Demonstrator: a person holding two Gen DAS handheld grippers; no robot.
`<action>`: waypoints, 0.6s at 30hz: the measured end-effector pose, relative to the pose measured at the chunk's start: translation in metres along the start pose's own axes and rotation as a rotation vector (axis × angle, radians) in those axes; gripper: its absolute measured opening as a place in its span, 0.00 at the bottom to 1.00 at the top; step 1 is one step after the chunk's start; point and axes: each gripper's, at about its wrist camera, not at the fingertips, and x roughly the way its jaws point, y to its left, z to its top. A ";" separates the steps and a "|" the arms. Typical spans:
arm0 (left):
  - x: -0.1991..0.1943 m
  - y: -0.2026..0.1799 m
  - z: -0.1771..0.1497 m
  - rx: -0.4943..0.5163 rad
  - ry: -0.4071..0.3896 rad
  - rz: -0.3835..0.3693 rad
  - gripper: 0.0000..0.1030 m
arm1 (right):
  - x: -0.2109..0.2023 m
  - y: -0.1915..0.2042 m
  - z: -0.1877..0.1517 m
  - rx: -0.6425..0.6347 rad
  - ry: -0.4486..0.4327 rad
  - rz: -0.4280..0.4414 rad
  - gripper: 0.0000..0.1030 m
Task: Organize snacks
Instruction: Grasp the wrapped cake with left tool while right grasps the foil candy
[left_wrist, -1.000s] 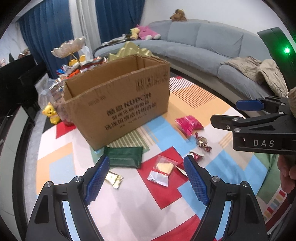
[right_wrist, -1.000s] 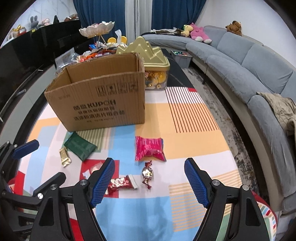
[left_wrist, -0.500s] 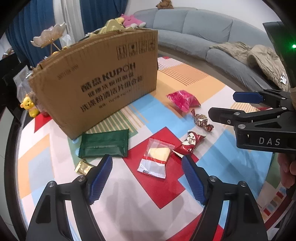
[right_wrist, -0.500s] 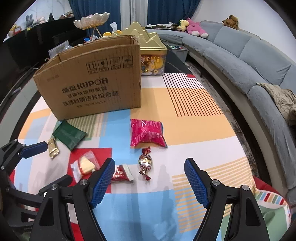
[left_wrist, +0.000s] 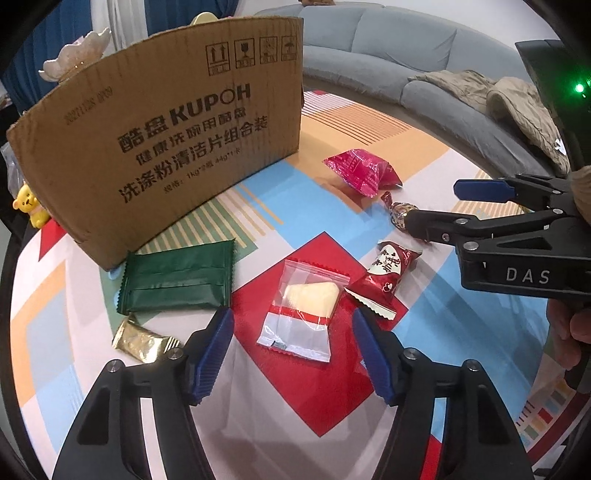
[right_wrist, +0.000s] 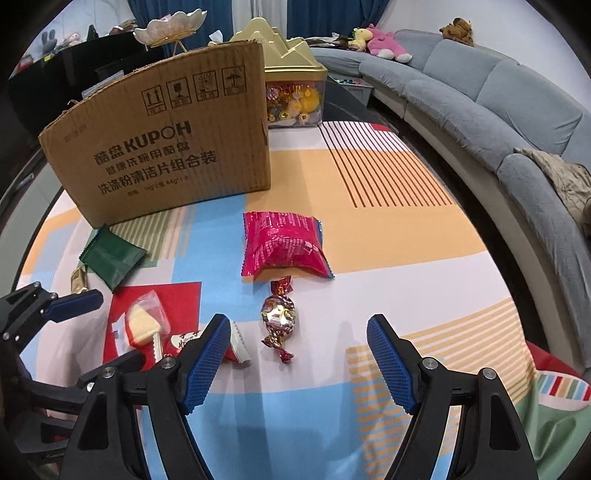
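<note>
Right now my biggest landmark is the cardboard box (left_wrist: 159, 147), standing on the patchwork mat (right_wrist: 369, 258) with the snacks scattered in front of it. Nearest its lower left corner lies the green packet (left_wrist: 177, 277), touching the box base, with a small gold bar (left_wrist: 142, 341) just beside it. The pink bag (right_wrist: 284, 243) sits out in the open toward the sofa side. My left gripper (left_wrist: 291, 347) hovers low with its jaws spread, having just been closing, and the clear pouch with a pale wedge (left_wrist: 303, 310) lies between the blue pads without touching either. A red heart-printed wrapper (left_wrist: 384, 275) rests just beside that pouch. My right gripper (right_wrist: 299, 354) is also spread, its jaws narrowing slightly, with the foil twist candy (right_wrist: 277, 317) between the pads, untouched.
</note>
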 end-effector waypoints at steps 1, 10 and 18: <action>0.002 0.000 0.000 0.000 0.002 -0.003 0.61 | 0.002 0.001 -0.001 -0.003 0.002 0.005 0.70; 0.012 0.002 0.001 -0.007 0.004 -0.017 0.58 | 0.011 0.002 -0.003 -0.002 0.025 0.022 0.62; 0.018 -0.003 0.008 0.012 -0.006 -0.023 0.56 | 0.021 0.003 0.001 -0.004 0.036 0.040 0.42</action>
